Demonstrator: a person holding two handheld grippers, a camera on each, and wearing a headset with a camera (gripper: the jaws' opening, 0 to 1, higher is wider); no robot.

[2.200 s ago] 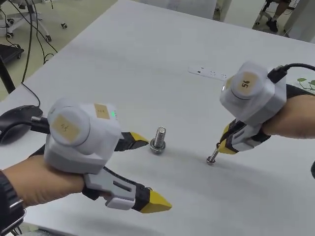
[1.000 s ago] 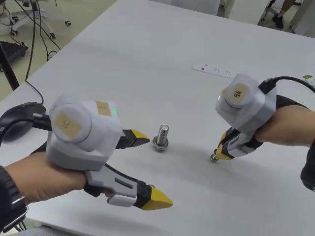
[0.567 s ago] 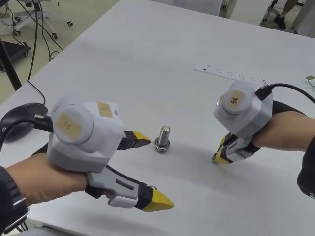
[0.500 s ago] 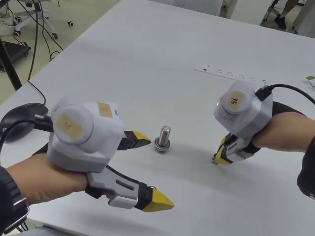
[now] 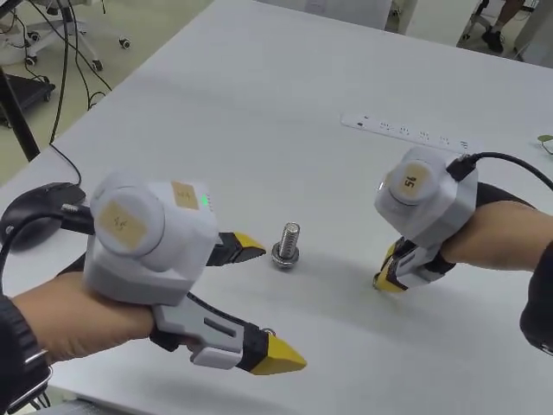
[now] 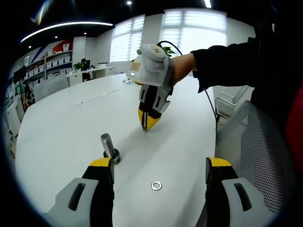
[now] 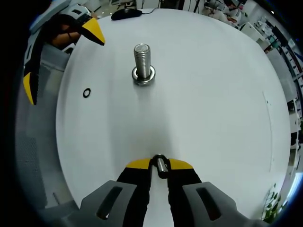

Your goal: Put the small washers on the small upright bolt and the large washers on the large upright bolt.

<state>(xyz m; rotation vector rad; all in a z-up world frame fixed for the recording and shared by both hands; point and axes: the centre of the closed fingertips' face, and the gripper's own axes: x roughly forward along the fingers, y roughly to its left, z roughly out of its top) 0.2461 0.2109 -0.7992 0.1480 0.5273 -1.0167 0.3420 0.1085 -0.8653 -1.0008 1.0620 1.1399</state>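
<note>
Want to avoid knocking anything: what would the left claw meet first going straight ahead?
Probably the large bolt, standing just ahead of one jaw's tip; the loose washer lies between the jaws.

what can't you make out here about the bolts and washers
small bolt: in the head view the right gripper mostly covers it; any washers on it unseen.
large bolt: washer count at its base too small to tell, every view.
loose washer: small or large, too tiny to judge.

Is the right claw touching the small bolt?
Touching. The right gripper view shows the right claw shut on the small bolt, with no gap on either side.
</note>
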